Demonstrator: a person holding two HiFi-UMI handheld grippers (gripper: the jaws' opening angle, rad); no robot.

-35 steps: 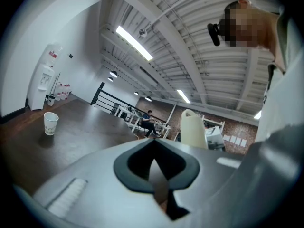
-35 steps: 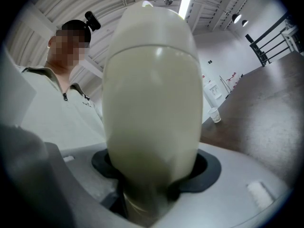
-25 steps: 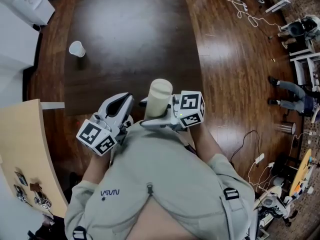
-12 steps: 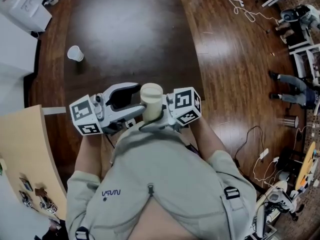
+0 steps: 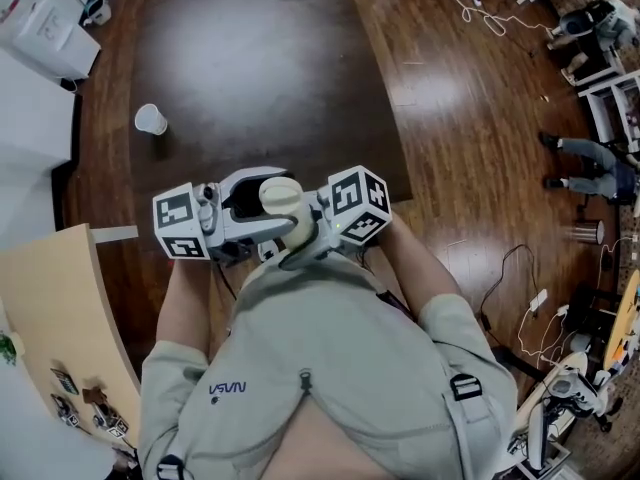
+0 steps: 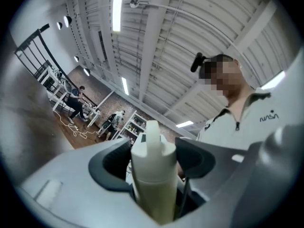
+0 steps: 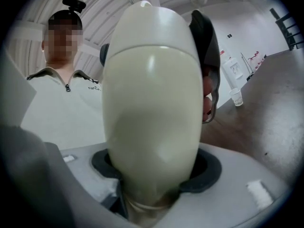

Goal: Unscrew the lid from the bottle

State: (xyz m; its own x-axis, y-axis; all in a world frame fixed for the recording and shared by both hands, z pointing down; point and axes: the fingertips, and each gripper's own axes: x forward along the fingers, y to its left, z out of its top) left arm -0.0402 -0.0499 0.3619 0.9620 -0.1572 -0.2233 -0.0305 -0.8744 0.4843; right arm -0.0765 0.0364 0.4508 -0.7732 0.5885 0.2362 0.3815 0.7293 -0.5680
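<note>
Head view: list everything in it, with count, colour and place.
cream plastic squeeze bottle: one, cream, held over the table's near edge between both tools
white paper cup: one, white, table's left side
dark wooden table: one, dark brown, upper centre
white box: one, white, upper left
pale wooden board: one, tan, lower left
another person: one, blue trousers, right edge
left tool: one, grey, jaws have just been opening, apart either side of the bottle's lid
right tool: one, grey, shut on the bottle
</note>
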